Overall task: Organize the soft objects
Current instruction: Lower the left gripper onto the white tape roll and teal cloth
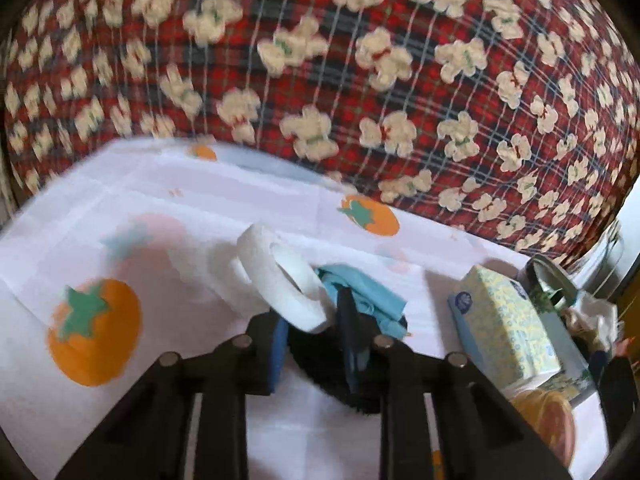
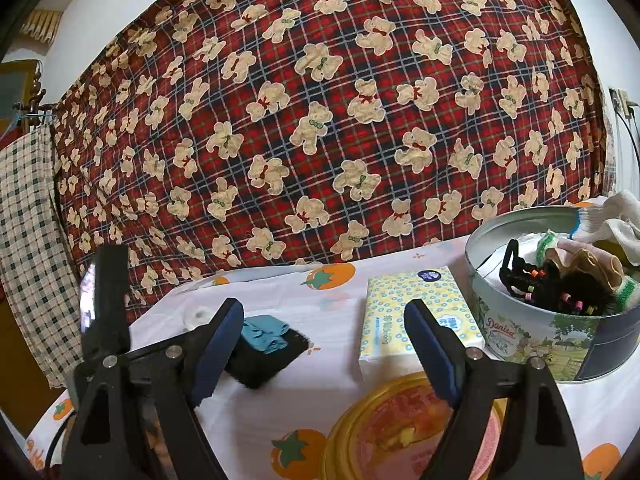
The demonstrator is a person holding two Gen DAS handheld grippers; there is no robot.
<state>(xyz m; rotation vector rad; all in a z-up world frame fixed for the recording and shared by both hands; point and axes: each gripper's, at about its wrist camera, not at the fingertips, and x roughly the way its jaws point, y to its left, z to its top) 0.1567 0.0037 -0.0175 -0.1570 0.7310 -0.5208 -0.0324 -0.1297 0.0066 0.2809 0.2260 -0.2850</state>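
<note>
The black furry cloth (image 1: pixel 320 364) lies on the table (image 1: pixel 168 208), which is covered by a white sheet printed with orange fruit, and a blue cloth (image 1: pixel 360 292) is heaped on top of it. In the left wrist view the left gripper (image 1: pixel 316 344) has its 2 blue pads drawn close together around the near edge of this black cloth, and its fingers (image 1: pixel 350 336) stand against the blue cloth; motion blur keeps me from telling whether the pads actually press on the fabric. A white roll of tape (image 1: pixel 288 280) leans tilted just beside the blue cloth, partly over the left finger. Right of the black cloth sits a yellow-patterned tissue pack (image 2: pixel 412 312), lying flat. Beyond the tissue pack, further from the black cloth, stands a round tin (image 2: pixel 560 340) holding socks, a black hair piece with coloured beads and other soft things. In front of the tissue pack lies a round yellow-rimmed lid (image 2: pixel 360 420). The right gripper (image 2: pixel 320 340) hangs wide open above the table with nothing between its jaws, the black cloth near its left finger. Behind the table hangs a red plaid blanket (image 2: pixel 320 100) with cream teddy bears.
</note>
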